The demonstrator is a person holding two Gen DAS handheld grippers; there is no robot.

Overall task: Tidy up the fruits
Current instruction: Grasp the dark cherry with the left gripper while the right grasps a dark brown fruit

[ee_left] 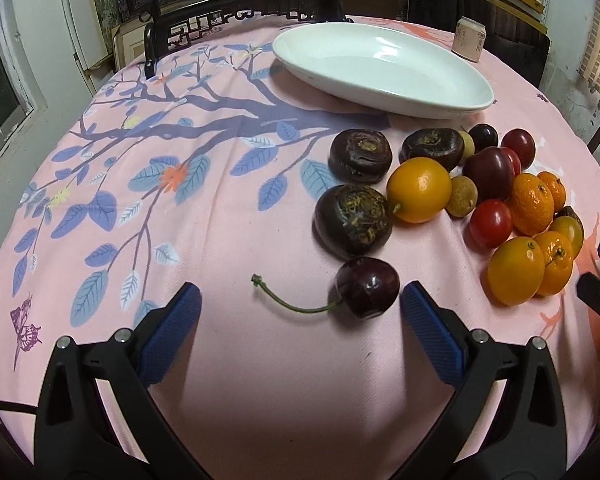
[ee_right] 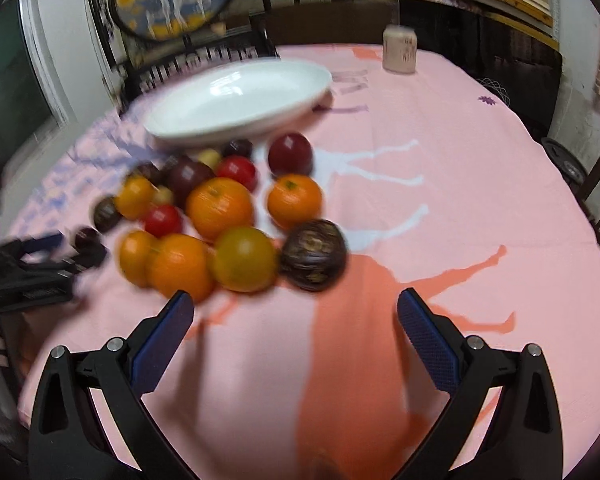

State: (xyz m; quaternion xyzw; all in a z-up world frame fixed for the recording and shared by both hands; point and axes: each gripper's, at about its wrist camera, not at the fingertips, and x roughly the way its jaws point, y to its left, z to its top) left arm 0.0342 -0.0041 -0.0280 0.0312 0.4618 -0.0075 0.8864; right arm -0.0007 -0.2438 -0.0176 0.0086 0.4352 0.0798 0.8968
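A round table draped in a pink tablecloth [ee_left: 228,360] printed with a blue-leafed branch fills the left wrist view, dark carved chairs [ee_left: 236,16] behind it. A white oval dish [ee_left: 380,68] sits empty at the far side, a small can [ee_left: 469,38] beyond it. The left gripper [ee_left: 300,300] is spread wide just above the cloth; a dark cherry [ee_left: 367,287] with its green stem lies between the blue pads, close to the right-side one. Past it lie water chestnuts [ee_left: 353,220], kumquats [ee_left: 419,189], cherry tomatoes [ee_left: 491,223] and small mandarins [ee_left: 532,204] in a loose cluster. The right wrist view is blurred: the same fruit heap lies below the dish [ee_right: 240,100], and the right gripper [ee_right: 296,304] is spread and holds nothing, a greenish-yellow fruit [ee_right: 244,259] and a water chestnut [ee_right: 314,254] just ahead of its tips
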